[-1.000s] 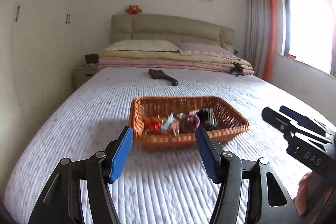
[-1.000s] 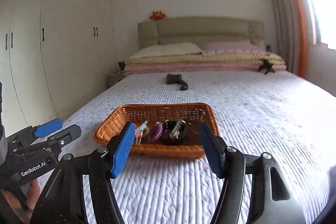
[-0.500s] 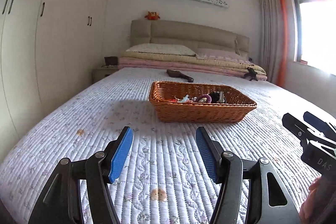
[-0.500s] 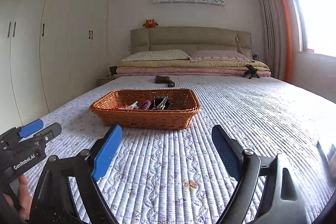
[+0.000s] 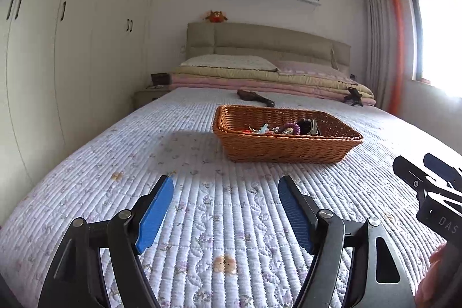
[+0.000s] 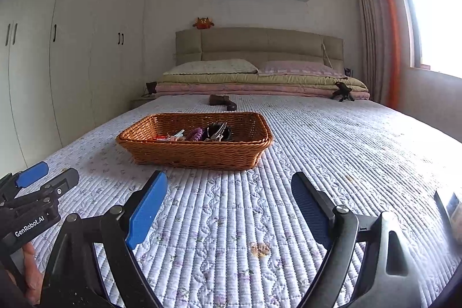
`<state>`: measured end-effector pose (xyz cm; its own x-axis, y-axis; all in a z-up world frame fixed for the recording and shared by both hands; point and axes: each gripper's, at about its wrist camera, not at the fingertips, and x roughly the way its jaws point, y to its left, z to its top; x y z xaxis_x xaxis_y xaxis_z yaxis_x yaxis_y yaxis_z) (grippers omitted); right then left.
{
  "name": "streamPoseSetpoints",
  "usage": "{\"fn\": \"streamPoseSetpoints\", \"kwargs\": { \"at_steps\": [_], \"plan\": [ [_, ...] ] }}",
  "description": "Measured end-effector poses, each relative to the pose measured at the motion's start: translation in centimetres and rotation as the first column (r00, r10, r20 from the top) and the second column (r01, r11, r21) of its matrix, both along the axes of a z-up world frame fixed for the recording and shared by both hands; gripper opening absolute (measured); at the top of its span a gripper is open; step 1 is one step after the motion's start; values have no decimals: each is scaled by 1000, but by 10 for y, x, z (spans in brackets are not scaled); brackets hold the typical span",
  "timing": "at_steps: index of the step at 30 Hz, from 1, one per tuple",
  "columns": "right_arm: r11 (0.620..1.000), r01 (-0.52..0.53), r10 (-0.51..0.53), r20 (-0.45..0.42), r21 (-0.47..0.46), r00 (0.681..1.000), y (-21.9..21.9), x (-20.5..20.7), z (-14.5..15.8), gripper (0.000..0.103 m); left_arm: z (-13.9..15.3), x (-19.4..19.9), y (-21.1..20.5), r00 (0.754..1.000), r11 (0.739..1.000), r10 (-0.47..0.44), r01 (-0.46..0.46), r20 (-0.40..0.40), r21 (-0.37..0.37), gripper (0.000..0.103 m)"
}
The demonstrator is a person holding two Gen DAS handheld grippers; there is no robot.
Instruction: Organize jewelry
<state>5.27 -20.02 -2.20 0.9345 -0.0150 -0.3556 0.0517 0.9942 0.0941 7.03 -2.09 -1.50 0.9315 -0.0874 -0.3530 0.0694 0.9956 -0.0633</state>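
A brown wicker basket (image 5: 288, 146) (image 6: 196, 150) sits on the quilted bed. Inside lie several small pieces: a purple coil hair tie (image 5: 291, 128) (image 6: 195, 134), a black item with metal clips (image 6: 218, 132), and red and light-blue bits (image 5: 260, 129). My left gripper (image 5: 225, 192) is open and empty, low over the quilt, well short of the basket. My right gripper (image 6: 229, 188) is open and empty, also short of the basket. Each gripper shows at the edge of the other's view.
A dark brown object (image 5: 255, 97) (image 6: 222, 101) lies on the bed beyond the basket. Folded blankets and pillows (image 6: 260, 80) stack at the headboard, with a small black tripod-like thing (image 6: 342, 91) beside them. Wardrobes stand left, a window right.
Both grippers have pulled back and dropped lower, away from the basket, which now sits farther off. The right gripper's fingers have spread wider.
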Motion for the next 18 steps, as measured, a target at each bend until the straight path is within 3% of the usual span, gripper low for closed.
{"fn": "streamPoseSetpoints", "kwargs": {
  "at_steps": [18],
  "plan": [
    [1000,3,-3,-15,13,1000,1,3,-2,90,-1,0,2,1000,1000,7,-7,-8,-14,77]
  ]
}}
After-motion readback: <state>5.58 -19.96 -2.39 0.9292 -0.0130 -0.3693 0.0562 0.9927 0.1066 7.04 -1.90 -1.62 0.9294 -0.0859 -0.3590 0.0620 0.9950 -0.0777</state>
